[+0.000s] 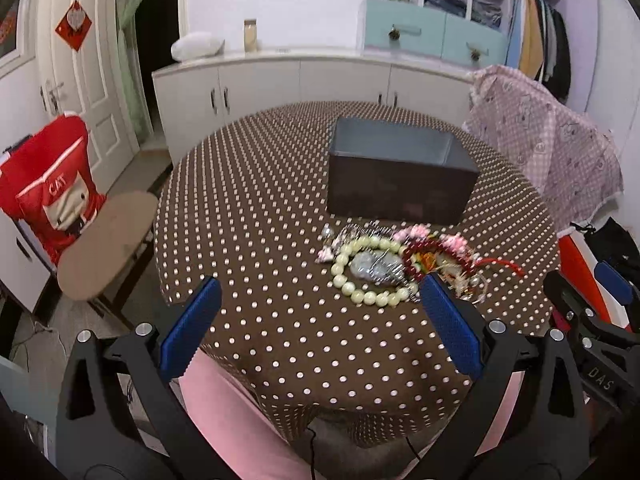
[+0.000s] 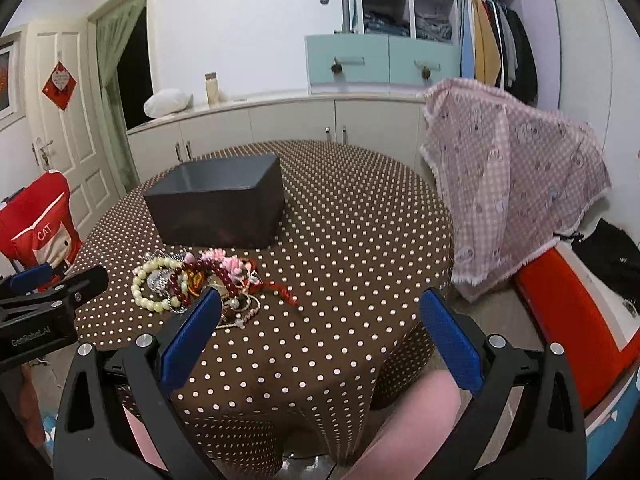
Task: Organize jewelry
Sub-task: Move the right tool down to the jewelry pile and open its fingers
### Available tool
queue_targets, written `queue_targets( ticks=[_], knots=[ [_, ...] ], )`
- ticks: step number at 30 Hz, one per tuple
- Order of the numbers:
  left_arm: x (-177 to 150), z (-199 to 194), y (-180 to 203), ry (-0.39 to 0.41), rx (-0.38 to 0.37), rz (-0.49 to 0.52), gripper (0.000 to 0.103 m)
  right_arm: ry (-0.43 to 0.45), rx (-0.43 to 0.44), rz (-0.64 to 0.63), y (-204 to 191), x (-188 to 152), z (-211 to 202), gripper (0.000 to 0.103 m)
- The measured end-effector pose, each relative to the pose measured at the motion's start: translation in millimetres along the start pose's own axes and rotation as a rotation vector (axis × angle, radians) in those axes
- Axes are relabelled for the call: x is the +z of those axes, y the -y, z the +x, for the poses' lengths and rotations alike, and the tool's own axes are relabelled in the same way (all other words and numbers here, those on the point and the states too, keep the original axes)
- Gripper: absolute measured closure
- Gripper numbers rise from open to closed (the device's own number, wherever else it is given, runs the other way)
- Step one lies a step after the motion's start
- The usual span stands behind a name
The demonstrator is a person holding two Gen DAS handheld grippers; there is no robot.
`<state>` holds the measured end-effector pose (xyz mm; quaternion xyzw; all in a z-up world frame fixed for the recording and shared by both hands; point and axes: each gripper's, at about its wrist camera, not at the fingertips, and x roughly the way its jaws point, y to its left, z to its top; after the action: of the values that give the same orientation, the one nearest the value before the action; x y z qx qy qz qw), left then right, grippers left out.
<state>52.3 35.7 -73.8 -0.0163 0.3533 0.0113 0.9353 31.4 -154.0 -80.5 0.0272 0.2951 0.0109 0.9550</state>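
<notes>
A pile of jewelry lies on the round polka-dot table, just in front of an open dark grey box. The pile holds a pale green bead bracelet, a dark red bead bracelet, pink pieces and a red cord. My left gripper is open and empty, held above the table's near edge, its right finger beside the pile. In the right wrist view the pile and box sit to the left. My right gripper is open and empty, right of the pile.
A chair with a red cat-print cover stands left of the table. A chair draped with pink checked cloth stands at the right. White cabinets run along the back wall. My pink-clad legs show below the table edge.
</notes>
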Motion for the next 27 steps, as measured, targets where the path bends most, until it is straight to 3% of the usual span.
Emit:
queue_targets(
  ticks=[5,10,18,24,25,27],
  knots=[
    [-3,14,-6,-0.049,0.006,-0.016,0.006,-0.031,0.021,0.004,0,-1,14,0.007],
    [-4,33,-12,-0.125,-0.049,-0.048,0.006,-0.056,0.066,0.004,-4,-5,27,0.007],
    [-2,50,-19,-0.129,-0.066,-0.078,0.007,-0.031,0.108,-0.048,-20,-5,36,0.007],
    [4,58,-18,-0.096,-0.018,-0.061,0.024,0.007,0.123,-0.122,-31,-1,43,0.01],
    [5,59,-18,-0.091,-0.019,-0.055,0.025,0.009,0.125,-0.135,-33,-1,44,0.015],
    [5,60,-14,-0.074,-0.007,-0.027,0.039,0.003,0.14,-0.147,-35,-1,49,0.026]
  ],
)
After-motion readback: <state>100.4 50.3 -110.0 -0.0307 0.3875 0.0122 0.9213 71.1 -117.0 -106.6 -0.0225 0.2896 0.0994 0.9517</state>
